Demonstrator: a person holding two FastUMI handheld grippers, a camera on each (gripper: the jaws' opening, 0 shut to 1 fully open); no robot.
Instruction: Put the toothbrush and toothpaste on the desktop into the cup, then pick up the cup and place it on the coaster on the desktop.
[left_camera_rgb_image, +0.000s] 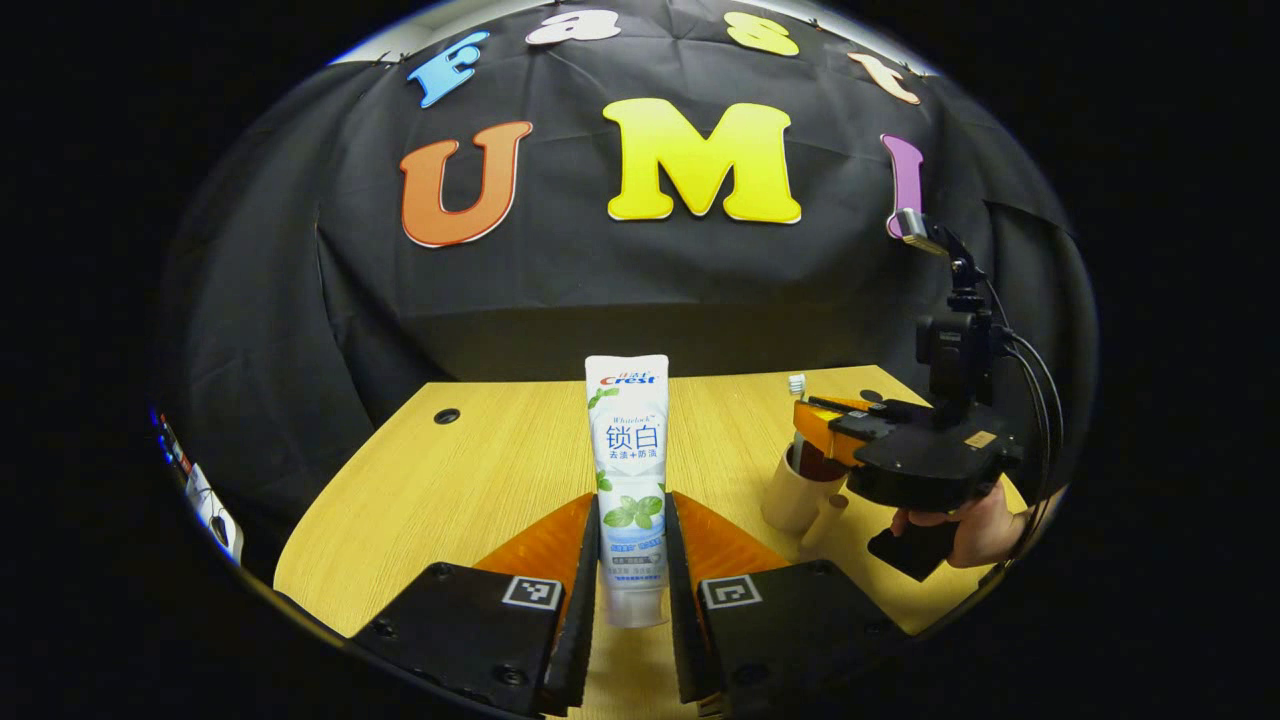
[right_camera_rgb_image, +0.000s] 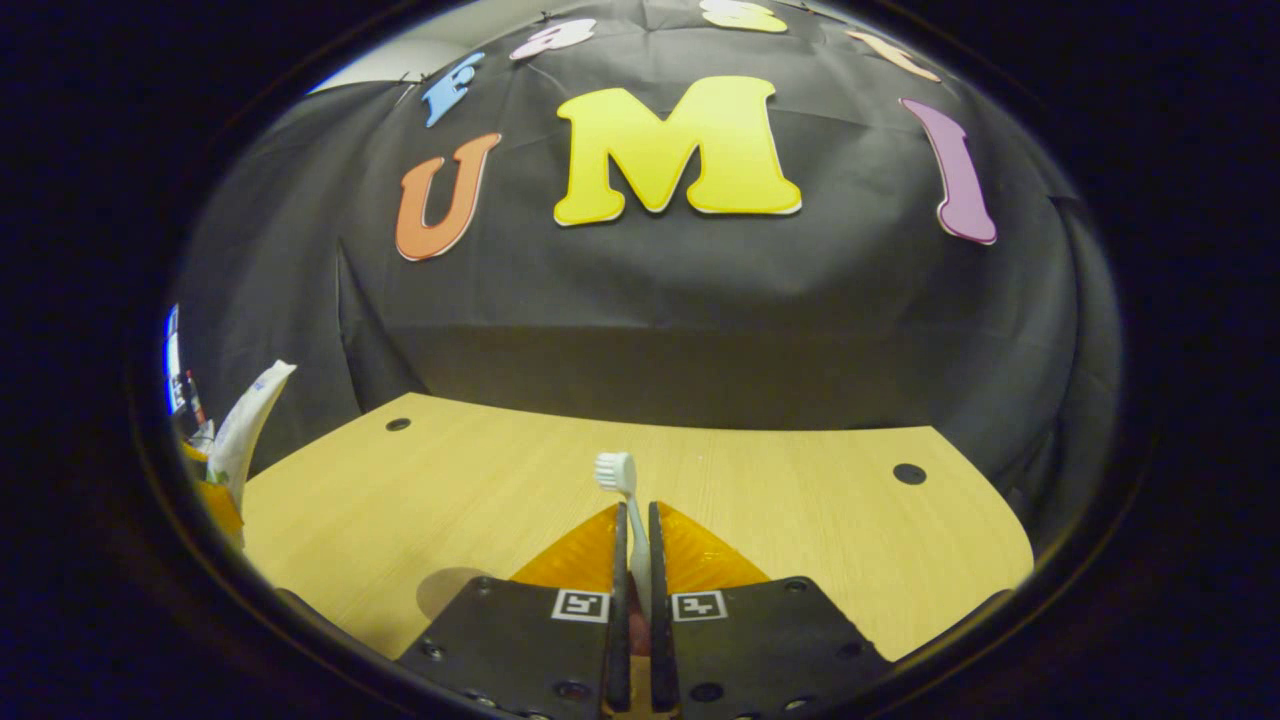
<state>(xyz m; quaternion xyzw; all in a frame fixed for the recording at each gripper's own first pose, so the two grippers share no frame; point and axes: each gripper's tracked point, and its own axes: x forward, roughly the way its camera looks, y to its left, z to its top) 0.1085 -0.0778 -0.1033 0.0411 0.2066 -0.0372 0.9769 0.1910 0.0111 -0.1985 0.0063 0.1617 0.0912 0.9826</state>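
— Left gripper (left_camera_rgb_image: 632, 560)?
— Clamped on the toothpaste (left_camera_rgb_image: 628, 470), both fingers pressing its sides; tube upright, cap end down, above the desk (left_camera_rgb_image: 480, 470).
— Right gripper (right_camera_rgb_image: 632, 560)?
— Closed to a thin gap on the toothbrush (right_camera_rgb_image: 622, 490), handle pinched between the fingers, bristle head up toward 12 o'clock.
— Cup (left_camera_rgb_image: 795, 490)?
— At 3 o'clock in the left gripper view, standing on the desk, right under the right gripper's fingers; toothbrush head poking up just above them. A hand (left_camera_rgb_image: 975, 525) on that gripper's grip.
— Toothpaste from the right gripper view?
— At 9 o'clock, tilted, near the edge.
— Coaster?
— Cannot tell.
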